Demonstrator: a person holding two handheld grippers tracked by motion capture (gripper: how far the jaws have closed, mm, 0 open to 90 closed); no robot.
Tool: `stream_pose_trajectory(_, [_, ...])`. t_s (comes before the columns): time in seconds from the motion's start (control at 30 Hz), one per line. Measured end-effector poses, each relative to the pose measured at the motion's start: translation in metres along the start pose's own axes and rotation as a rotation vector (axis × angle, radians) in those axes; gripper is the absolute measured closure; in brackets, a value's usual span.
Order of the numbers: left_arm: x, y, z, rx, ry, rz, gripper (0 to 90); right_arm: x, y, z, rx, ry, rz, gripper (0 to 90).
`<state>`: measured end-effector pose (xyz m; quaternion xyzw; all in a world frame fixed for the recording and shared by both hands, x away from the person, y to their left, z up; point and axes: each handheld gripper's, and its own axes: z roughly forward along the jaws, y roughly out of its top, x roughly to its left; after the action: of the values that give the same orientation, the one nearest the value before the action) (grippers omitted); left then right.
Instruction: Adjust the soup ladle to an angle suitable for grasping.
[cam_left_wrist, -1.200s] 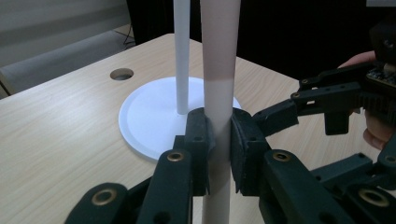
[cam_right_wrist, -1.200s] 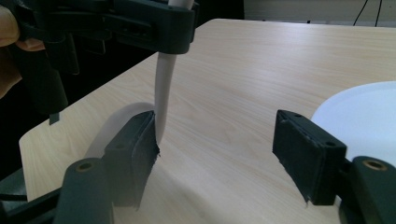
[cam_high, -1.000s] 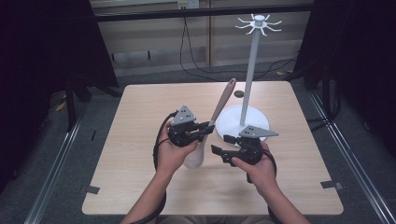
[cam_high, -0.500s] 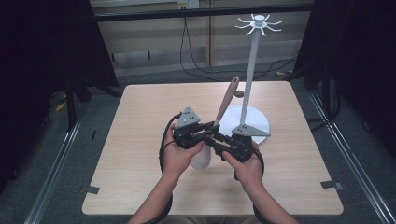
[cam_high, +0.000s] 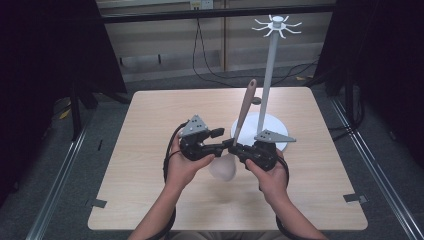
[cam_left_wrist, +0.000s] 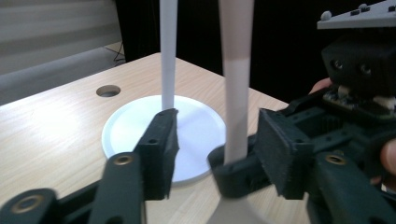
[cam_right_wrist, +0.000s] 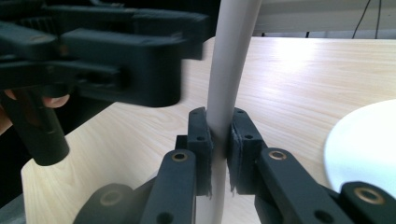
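While the tabletop fills mid-frame, a white stand rises upper right from its round base behind both grippers. Between them the spatula stands tilted at centre. The right gripper has just closed its jaws tight on the handle, while the left gripper has just opened, jaws half apart, clear either side.

Stand rose on round base at worktop centre, toward 3 o'clock. Spatula stood just at its 9 o'clock, between left claw and right claw.
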<state>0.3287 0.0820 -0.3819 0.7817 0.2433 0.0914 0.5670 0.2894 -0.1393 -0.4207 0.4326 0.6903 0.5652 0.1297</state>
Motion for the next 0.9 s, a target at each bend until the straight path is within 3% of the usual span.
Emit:
stream_pose_trajectory(0.17, [0.007, -0.008, -0.006, 0.01, 0.038, -0.004, 33.2, -0.004, 0.006, -0.005, 0.015, 0.003, -0.029, 81.5])
stream_pose_trajectory(0.3, [0.016, -0.022, -0.015, 0.041, 0.106, 0.008, 25.1, -0.008, 0.015, -0.012, 0.017, 0.009, -0.055, 81.5])
stream_pose_trajectory(0.43, [0.022, -0.029, -0.018, 0.056, 0.133, 0.011, 18.4, -0.011, 0.019, -0.014, 0.018, 0.014, -0.058, 81.5])
stream_pose_trajectory(0.67, [0.033, -0.049, -0.023, 0.098, 0.179, -0.031, 12.6, -0.014, 0.024, -0.018, 0.025, 0.028, -0.075, 81.5])
stream_pose_trajectory(0.9, [0.039, -0.065, -0.024, 0.136, 0.199, -0.045, 10.8, -0.014, 0.032, -0.019, 0.03, 0.036, -0.088, 81.5])
